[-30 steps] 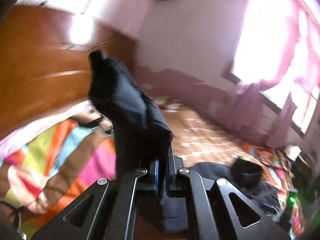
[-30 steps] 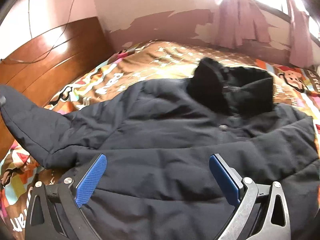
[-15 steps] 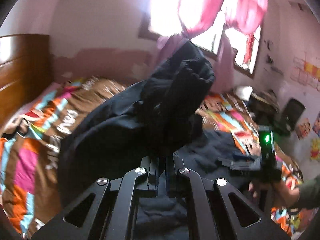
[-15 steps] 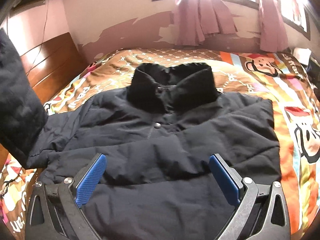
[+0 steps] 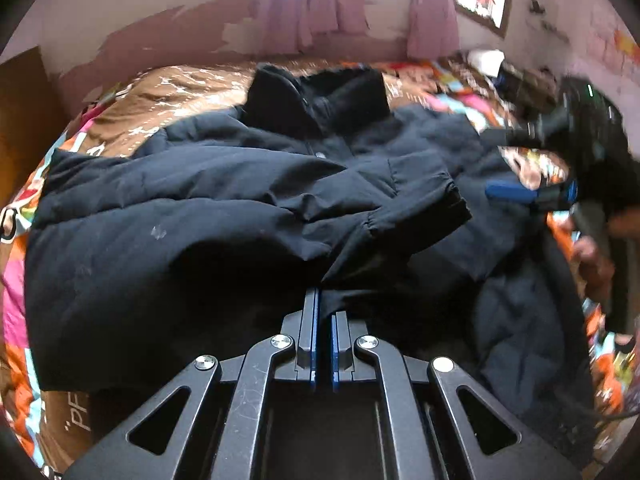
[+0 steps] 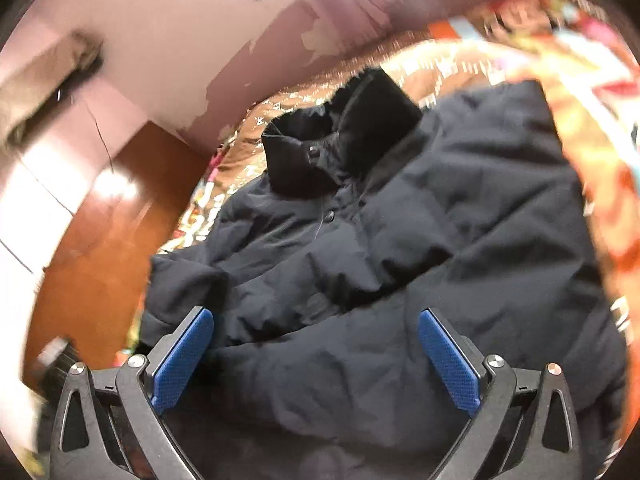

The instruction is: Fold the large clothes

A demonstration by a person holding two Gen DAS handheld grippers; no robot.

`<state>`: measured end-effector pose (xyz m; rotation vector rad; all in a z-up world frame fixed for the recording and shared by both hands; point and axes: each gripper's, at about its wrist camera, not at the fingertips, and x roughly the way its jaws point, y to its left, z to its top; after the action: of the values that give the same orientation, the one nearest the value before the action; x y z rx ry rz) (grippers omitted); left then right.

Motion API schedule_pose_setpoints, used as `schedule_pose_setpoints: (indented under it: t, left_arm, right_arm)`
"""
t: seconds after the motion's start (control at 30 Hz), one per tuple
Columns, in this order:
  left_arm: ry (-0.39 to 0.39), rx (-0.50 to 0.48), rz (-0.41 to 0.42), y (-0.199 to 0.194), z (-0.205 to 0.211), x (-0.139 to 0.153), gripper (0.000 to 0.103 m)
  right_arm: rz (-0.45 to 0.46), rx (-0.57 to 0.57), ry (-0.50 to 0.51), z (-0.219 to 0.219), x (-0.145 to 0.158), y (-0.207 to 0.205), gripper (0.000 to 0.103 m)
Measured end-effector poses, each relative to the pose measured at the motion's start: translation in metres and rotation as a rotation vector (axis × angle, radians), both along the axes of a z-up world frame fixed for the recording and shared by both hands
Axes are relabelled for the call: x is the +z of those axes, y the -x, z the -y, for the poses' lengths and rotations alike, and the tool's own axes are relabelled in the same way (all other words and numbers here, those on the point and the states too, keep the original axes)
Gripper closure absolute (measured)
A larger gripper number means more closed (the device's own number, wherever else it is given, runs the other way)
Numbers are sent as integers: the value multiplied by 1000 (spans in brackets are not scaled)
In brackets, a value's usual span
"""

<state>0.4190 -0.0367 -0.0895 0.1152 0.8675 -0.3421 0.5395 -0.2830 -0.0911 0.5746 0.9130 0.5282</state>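
A large black padded jacket (image 5: 224, 216) lies front up on the bed, its fleecy collar (image 5: 316, 96) toward the far wall. One sleeve is folded across the chest, its cuff (image 5: 436, 196) pointing right. My left gripper (image 5: 324, 300) is shut on a fold of that sleeve, low over the jacket. In the right wrist view the jacket (image 6: 440, 240) fills the middle, with the collar (image 6: 340, 140) tilted. My right gripper (image 6: 316, 356) hovers open above the jacket's body, nothing between its blue pads (image 6: 184, 360). It also shows at the jacket's right side as the right gripper (image 5: 536, 192), held by a hand.
The bed carries a bright cartoon-print bedspread (image 5: 168, 92) that shows around the jacket. A wooden headboard (image 6: 100, 248) stands on the left. Pink curtains (image 5: 316, 12) hang below a window on the far wall. Clutter (image 5: 516, 72) lies at the bed's far right corner.
My left gripper has swung the held sleeve from high on the left down across the jacket's front. My right gripper has rolled and shifted over the jacket, still open.
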Motion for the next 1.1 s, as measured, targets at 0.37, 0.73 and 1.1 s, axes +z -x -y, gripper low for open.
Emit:
schedule_pose_setpoints:
  t: [0.37,0.73,1.1]
  left_arm:
    - [-56,-66,7,8,17,-19,100]
    - [105,-125,29,32,13,14,67]
    - [140,-65,97,33,-4,42,58]
  right_arm:
    - [-145,119,-4,-34,-27,-5,75]
    - [-48,114,12,-27,2,14,98]
    - [79,-41,87,46,36,35,98]
